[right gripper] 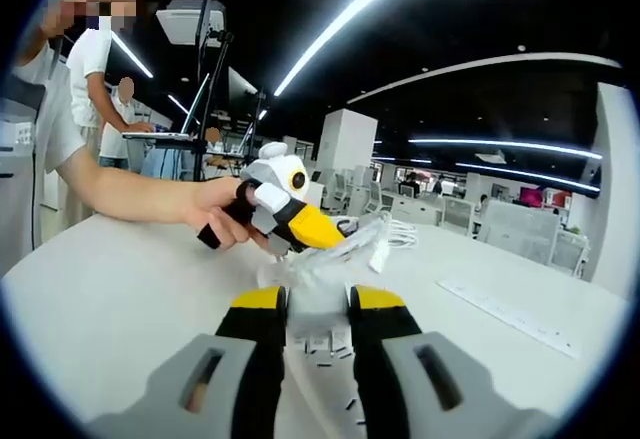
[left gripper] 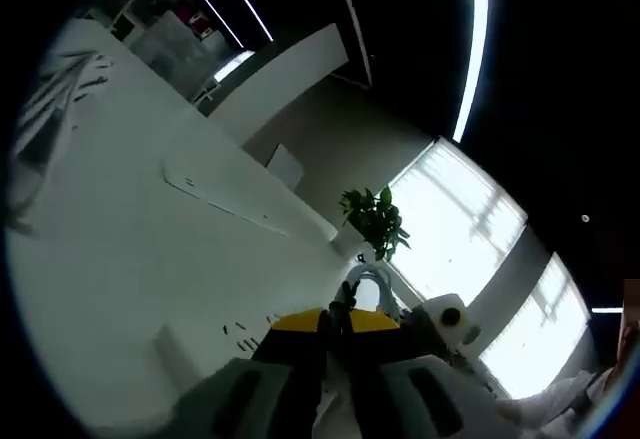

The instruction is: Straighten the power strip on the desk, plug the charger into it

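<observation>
The white power strip (right gripper: 512, 315) lies flat on the white desk (right gripper: 120, 289), off to the right and apart from both grippers; in the left gripper view the power strip (left gripper: 225, 197) runs slantwise across the desk. My right gripper (right gripper: 318, 304) is shut on a white charger block (right gripper: 318, 311) just above the desk. Its white cable (right gripper: 372, 237) loops up to my left gripper (right gripper: 322, 231), held by a hand (right gripper: 225, 214) and shut on the cable. In the left gripper view, the left gripper (left gripper: 337, 321) pinches the cable loop (left gripper: 368, 281).
Small dark bits (right gripper: 340, 359) lie on the desk under my right gripper. A potted plant (left gripper: 376, 221) stands at the desk's far end by bright windows. A person's arm (right gripper: 120, 191) reaches over the desk's left side; a laptop on a stand (right gripper: 170, 135) is behind.
</observation>
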Demonstrator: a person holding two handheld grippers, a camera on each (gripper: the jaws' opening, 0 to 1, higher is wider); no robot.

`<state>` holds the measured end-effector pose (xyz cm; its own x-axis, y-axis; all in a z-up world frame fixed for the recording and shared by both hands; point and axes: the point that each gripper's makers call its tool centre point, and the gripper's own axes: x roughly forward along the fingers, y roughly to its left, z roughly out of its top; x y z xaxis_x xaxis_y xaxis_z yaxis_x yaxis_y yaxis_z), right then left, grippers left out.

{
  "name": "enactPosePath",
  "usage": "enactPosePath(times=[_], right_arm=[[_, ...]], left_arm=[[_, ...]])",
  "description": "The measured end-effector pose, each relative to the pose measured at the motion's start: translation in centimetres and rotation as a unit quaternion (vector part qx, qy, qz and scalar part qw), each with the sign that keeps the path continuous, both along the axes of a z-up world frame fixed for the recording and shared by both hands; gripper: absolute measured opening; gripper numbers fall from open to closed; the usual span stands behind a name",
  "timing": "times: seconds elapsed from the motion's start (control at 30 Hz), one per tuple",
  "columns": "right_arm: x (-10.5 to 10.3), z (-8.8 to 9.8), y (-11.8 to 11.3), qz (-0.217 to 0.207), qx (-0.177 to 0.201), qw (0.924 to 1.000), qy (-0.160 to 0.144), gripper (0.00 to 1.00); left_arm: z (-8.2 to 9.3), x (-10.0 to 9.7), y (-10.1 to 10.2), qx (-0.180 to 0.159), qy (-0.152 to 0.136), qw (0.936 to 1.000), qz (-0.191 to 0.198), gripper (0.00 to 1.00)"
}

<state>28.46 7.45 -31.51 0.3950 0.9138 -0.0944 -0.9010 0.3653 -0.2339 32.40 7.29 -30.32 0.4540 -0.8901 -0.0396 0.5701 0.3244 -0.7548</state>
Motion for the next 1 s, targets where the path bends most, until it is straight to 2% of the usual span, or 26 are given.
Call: enactPosePath(times=[0.13, 0.23, 0.3, 0.5, 0.57, 0.8, 0.9, 1.0], right_arm=[[0.1, 0.0, 0.0, -0.01, -0.001, 0.9998, -0.015, 0.25], [0.3, -0.1, -0.1, -0.021, -0.004, 0.9994, -0.026, 0.25], [0.5, -0.2, -0.1, -0.028, -0.007, 0.9991, -0.032, 0.25], [0.8, 0.3, -0.6, -0.043, -0.001, 0.9983, -0.041, 0.25], [0.8, 0.6, -0.9, -0.048, 0.007, 0.9981, -0.039, 0.25], [0.9, 1.1, -1.4, -0.054, 0.014, 0.9977, -0.038, 0.25], [1.0, 1.4, -1.8, -0.056, 0.008, 0.9977, -0.038, 0.25], [0.9, 2.0, -2.3, -0.05, 0.005, 0.9982, -0.034, 0.24]], left_arm=[[1.1, -0.1, -0.2, 0.021, -0.038, 0.999, 0.012, 0.09], [2.8, -0.5, -0.9, 0.033, -0.07, 0.9969, 0.012, 0.08], [4.1, -1.0, -1.8, 0.054, -0.104, 0.9931, 0.005, 0.07], [6.2, -2.4, -4.8, 0.129, -0.168, 0.9771, -0.016, 0.07], [6.6, -2.5, -5.5, 0.156, -0.18, 0.9712, -0.015, 0.07], [7.3, -3.1, -7.1, 0.193, -0.174, 0.9657, -0.001, 0.07], [7.5, -3.3, -7.9, 0.223, -0.175, 0.9588, 0.009, 0.07], [7.8, -3.7, -8.8, 0.262, -0.183, 0.9473, 0.017, 0.07]])
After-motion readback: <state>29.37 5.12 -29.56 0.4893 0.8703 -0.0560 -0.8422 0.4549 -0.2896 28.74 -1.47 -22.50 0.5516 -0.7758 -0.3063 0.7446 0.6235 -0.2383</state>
